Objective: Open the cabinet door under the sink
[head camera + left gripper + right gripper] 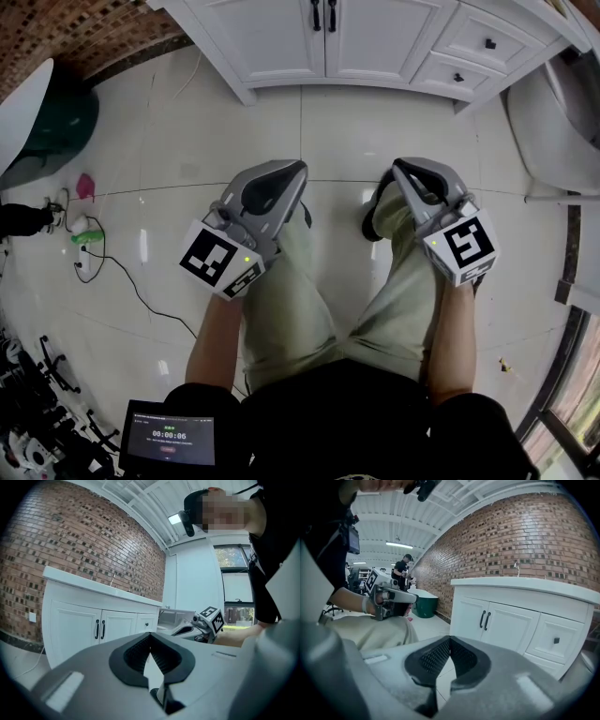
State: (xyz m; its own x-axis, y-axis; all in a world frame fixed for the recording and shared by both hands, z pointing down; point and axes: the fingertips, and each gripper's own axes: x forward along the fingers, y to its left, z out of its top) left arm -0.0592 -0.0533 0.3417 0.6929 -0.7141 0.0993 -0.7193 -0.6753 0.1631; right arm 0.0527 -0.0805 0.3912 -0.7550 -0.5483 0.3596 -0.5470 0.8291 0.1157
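Note:
The white sink cabinet (pixel 323 37) stands ahead of me, its two doors closed, with a pair of black handles (pixel 323 14) at the middle seam. The same handles (pixel 100 629) show in the left gripper view, and in the right gripper view the handles (pixel 484 619) are also in sight. My left gripper (pixel 294 171) rests on the person's left knee, shut, with nothing in it. My right gripper (pixel 399 169) rests on the right knee, also shut and empty. Both are well short of the cabinet, with floor tiles between.
Two drawers (pixel 487 42) with black knobs sit right of the doors. A green bin (pixel 56 131) stands at the left, and a cable and power strip (pixel 84 258) lie on the floor. A white fixture (pixel 553 131) is at the right. A tablet (pixel 169 436) is by my left leg.

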